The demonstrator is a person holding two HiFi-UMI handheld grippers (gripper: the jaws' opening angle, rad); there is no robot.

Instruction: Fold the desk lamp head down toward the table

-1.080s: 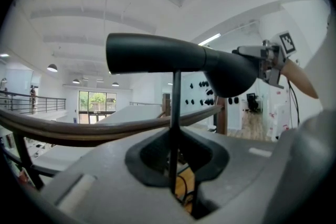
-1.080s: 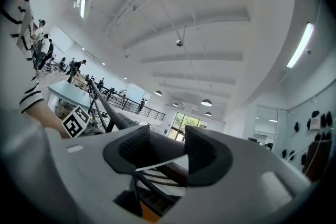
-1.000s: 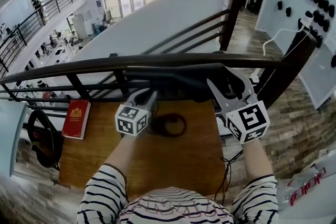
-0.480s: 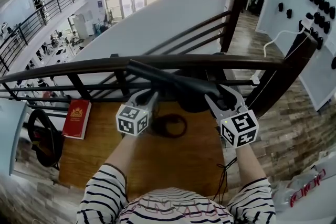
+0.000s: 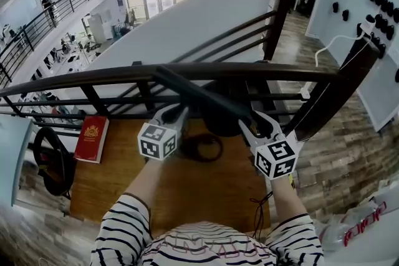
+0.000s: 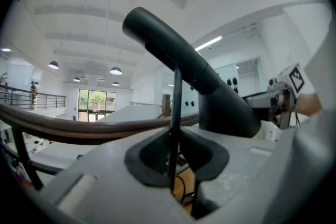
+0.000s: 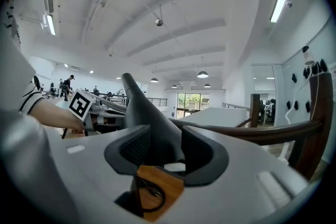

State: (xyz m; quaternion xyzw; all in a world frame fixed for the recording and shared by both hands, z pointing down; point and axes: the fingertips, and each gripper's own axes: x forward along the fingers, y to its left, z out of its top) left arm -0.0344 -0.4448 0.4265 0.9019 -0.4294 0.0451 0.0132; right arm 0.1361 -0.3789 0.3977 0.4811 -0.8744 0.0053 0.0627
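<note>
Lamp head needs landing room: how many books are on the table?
1: the red book lies at the far left corner of the table. Some tabletop is hidden beneath the person's arms.

Red book [image 5: 91, 139] lettering too small to read, striped shirt [image 5: 206, 249] cut off below.
</note>
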